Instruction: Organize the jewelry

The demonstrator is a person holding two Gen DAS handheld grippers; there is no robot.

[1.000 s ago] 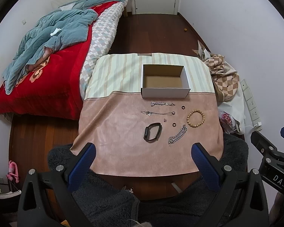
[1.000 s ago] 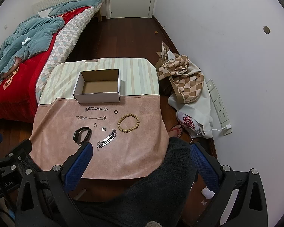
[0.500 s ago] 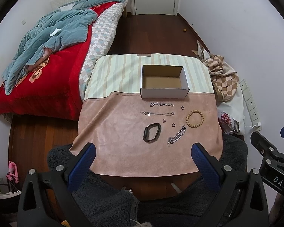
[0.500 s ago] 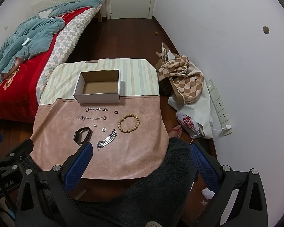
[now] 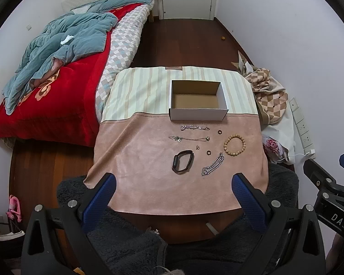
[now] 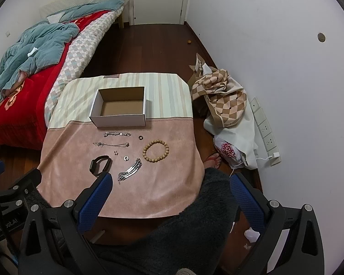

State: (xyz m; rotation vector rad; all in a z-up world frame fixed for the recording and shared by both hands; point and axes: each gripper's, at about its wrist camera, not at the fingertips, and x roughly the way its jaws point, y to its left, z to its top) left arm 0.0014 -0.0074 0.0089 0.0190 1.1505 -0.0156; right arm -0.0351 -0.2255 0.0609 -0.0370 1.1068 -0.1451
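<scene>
An empty white cardboard box (image 5: 198, 114) (image 6: 119, 119) stands on the cloth-covered table (image 5: 137, 165) (image 6: 172, 183). In front of it lie two thin silver chains (image 5: 195, 127) (image 6: 111, 144), a wooden bead bracelet (image 5: 234, 145) (image 6: 155, 152), a black band (image 5: 182, 161) (image 6: 100, 165), a chunky silver chain (image 5: 213, 167) (image 6: 130, 172) and small rings (image 5: 219, 132) (image 6: 140, 137). My left gripper (image 5: 173, 202) hangs open above the table's near edge. My right gripper (image 6: 170, 200) is open too, back from the table's right front corner. Neither holds anything.
A bed (image 5: 52, 87) with a red cover and blue blanket lies left of the table. Checked fabric and bags (image 6: 224, 105) are heaped by the right wall. A person's dark fleecy lap (image 6: 183, 229) and a foot in a sandal (image 6: 212, 159) are at the near edge.
Almost nothing has moved; both views shift only very slightly and both grippers stay open.
</scene>
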